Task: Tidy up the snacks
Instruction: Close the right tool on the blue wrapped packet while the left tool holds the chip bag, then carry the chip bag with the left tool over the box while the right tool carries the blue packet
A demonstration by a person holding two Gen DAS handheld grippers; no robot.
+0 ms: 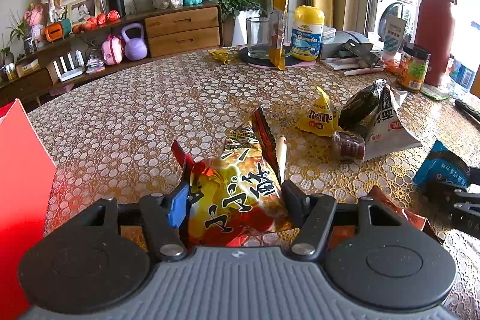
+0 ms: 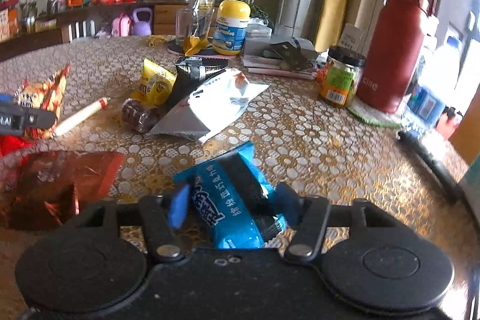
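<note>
Left gripper (image 1: 235,200): closed on the red-and-yellow snack bag (image 1: 240,185), which is pinched between the blue pad and the black finger and held over the near part of the table (image 1: 126,116).
Right gripper (image 2: 234,203): closed on the blue cookie pack (image 2: 231,200); the pack is gripped across its middle, close to the near-right edge of the table.
Snack cluster: a yellow m&m's pouch (image 1: 319,117), a dark round packet (image 1: 349,144) and a silver-white bag (image 1: 387,125) are gathered touching one another toward the right-centre of the surface; a cream stick (image 1: 281,153) is seen just beside the held snack bag.
Red foil wrapper (image 2: 57,185): laid flat near the front edge, left of the right gripper.
Red box (image 1: 21,200): seen at the left edge, close beside the left gripper.
Far edge: occupied by a glass (image 1: 258,36), a yellow-lidded gummies jar (image 1: 307,33) and papers (image 1: 348,62).
Right edge: lined by a jar with a dark lid (image 1: 413,68) and a red flask (image 1: 435,26).
Open room: a wide bare stretch of patterned cloth is left across the left and centre of the surface.
</note>
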